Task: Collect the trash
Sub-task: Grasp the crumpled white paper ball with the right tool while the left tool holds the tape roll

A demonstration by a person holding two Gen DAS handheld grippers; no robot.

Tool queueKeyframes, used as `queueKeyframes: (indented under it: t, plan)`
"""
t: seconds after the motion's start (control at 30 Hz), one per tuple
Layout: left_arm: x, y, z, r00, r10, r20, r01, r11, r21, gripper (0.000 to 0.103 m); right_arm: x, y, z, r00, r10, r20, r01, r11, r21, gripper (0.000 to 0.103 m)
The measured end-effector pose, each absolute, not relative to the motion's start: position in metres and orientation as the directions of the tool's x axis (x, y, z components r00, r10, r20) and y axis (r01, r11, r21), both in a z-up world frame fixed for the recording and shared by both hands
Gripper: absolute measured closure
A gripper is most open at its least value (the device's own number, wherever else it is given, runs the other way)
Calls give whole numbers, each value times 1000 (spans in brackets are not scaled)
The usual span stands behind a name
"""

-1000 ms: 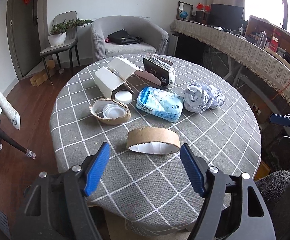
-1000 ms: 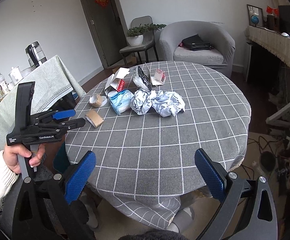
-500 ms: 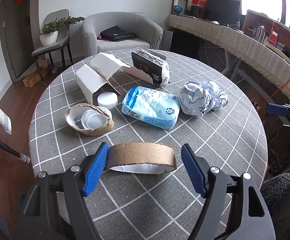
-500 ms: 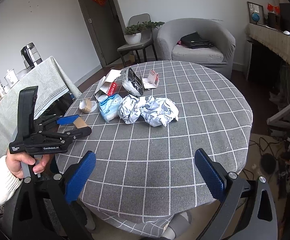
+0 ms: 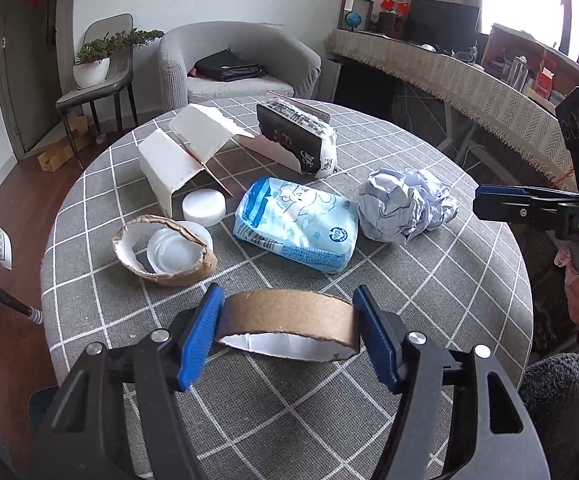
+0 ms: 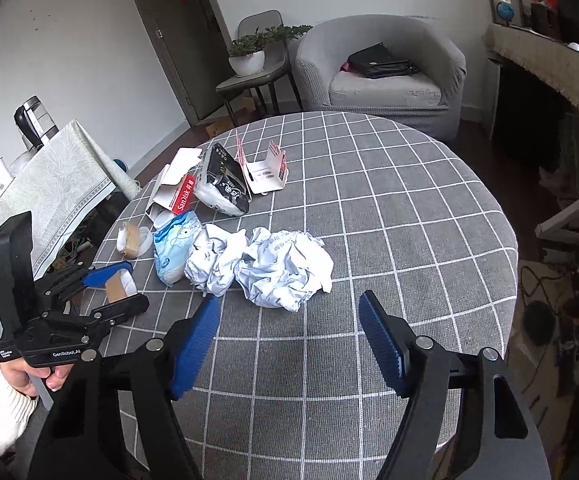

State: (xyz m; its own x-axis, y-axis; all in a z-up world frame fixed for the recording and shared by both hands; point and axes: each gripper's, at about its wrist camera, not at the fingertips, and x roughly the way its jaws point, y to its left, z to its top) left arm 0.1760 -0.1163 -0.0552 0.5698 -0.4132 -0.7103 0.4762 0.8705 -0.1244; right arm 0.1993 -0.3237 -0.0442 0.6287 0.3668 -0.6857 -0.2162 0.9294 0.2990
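Left gripper [image 5: 287,332] bracketing cardboard ring [image 5: 289,314] at near edge of table [image 5: 469,300], blue pads touching both ends, seemingly gripping. Ring looking light, thin-walled, crushable (squeeze gently across its width). Right gripper [image 6: 289,340] hovering spread wide, holding nothing.

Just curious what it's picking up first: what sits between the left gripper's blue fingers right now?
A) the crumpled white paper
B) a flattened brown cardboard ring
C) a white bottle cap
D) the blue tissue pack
B: the cardboard ring lies between the left gripper's blue fingers.
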Motion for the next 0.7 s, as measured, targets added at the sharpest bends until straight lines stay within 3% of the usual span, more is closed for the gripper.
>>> queueKeyframes:
  t: [0.7]
  plan:
    - [160,-60,-26,640,-379,-669,376,913,-158,34,248,-315,-63,551,423,-720,-139,896,421,42]
